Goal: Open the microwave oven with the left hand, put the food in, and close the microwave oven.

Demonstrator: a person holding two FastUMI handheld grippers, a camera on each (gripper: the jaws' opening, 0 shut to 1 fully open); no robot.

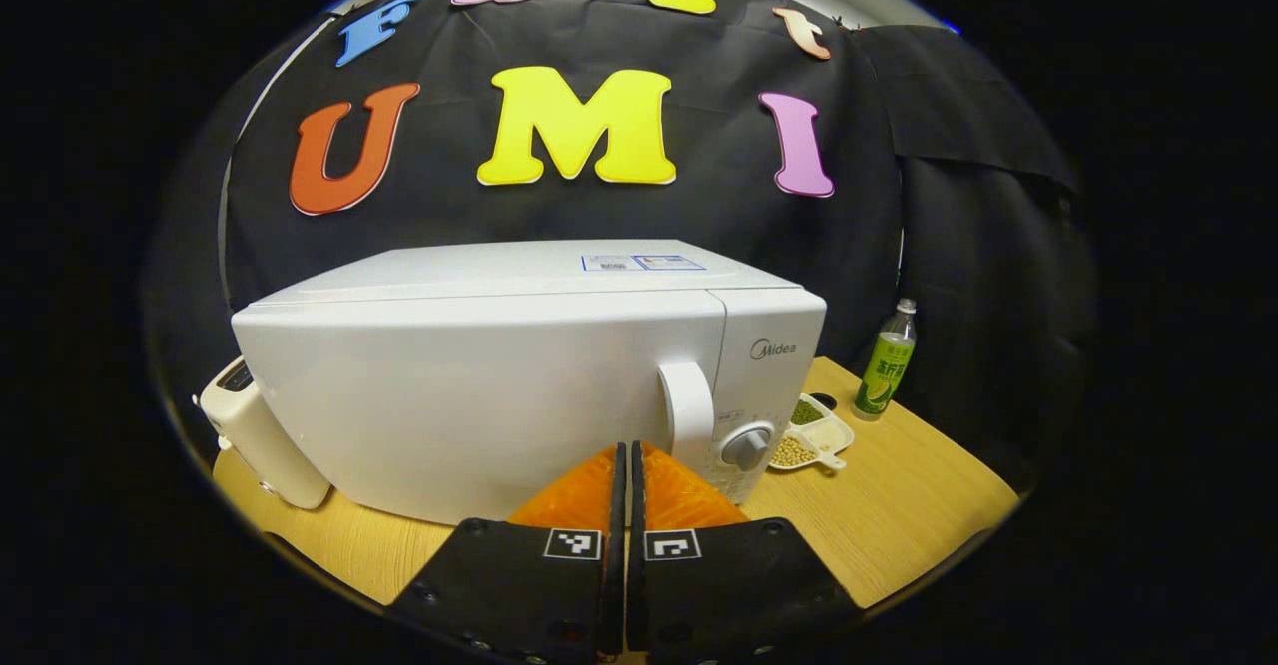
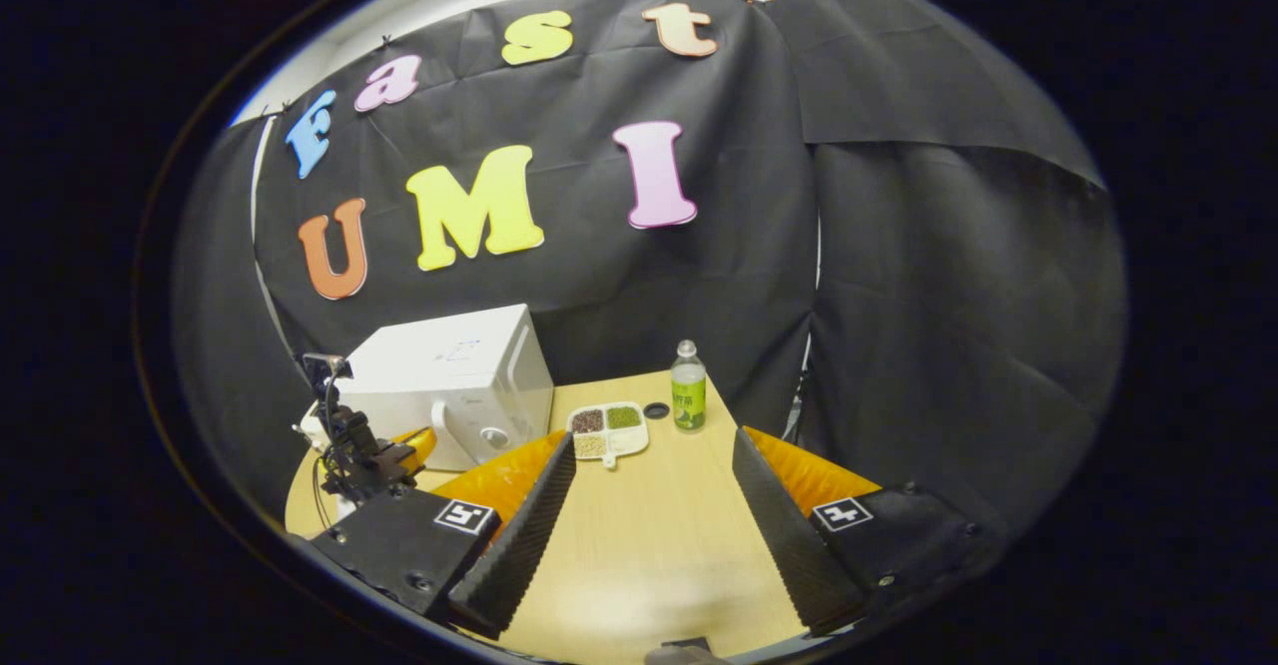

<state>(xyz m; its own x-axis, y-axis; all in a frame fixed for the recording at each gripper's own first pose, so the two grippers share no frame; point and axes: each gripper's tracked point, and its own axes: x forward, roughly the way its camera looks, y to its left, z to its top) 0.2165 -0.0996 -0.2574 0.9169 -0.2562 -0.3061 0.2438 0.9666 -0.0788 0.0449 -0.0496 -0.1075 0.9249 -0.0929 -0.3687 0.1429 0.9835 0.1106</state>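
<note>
microwave oven (image 1: pixel 519 375) seen close up in the left gripper view, white, door closed, standing on the wooden tabletop (image 1: pixel 899 515) against the black cloth wall. curved white door handle (image 1: pixel 687 410) upright at the door's right edge, round knob (image 1: pixel 747 447) just beside it on the control panel. left hand-held gripper (image 1: pixel 626 465) low in the middle, clenched with fingers pressed flat together and nothing between them, tips pointing at the lower front of the door just left of the handle; whether touching the door, cannot tell. divided food tray (image 1: pixel 814 437) with beans or grains lying on the tabletop right of the oven, near its front corner. green-labelled bottle (image 1: pixel 886 363) upright farther right, near the wall. pale small appliance (image 1: pixel 262 435) leaning at the oven's left side. from the right gripper view, farther back: microwave oven (image 2: pixel 454 380) at the far left of the tabletop (image 2: pixel 649 545), door closed, handle (image 2: pixel 441 430) facing forward. left hand-held gripper (image 2: pixel 414 442) in front of the door near the handle, with cables and a mount behind it. food tray (image 2: pixel 607 430) with four compartments flat on the tabletop, right of the oven and apart from it. small dark lid (image 2: pixel 656 409) between tray and bottle (image 2: pixel 688 399), bottle upright near the wall. right hand-held gripper (image 2: pixel 654 455) released, fingers spread wide and holding nothing, hovering over bare tabletop, tray lying ahead between the fingertips' lines, well apart from them.
</note>
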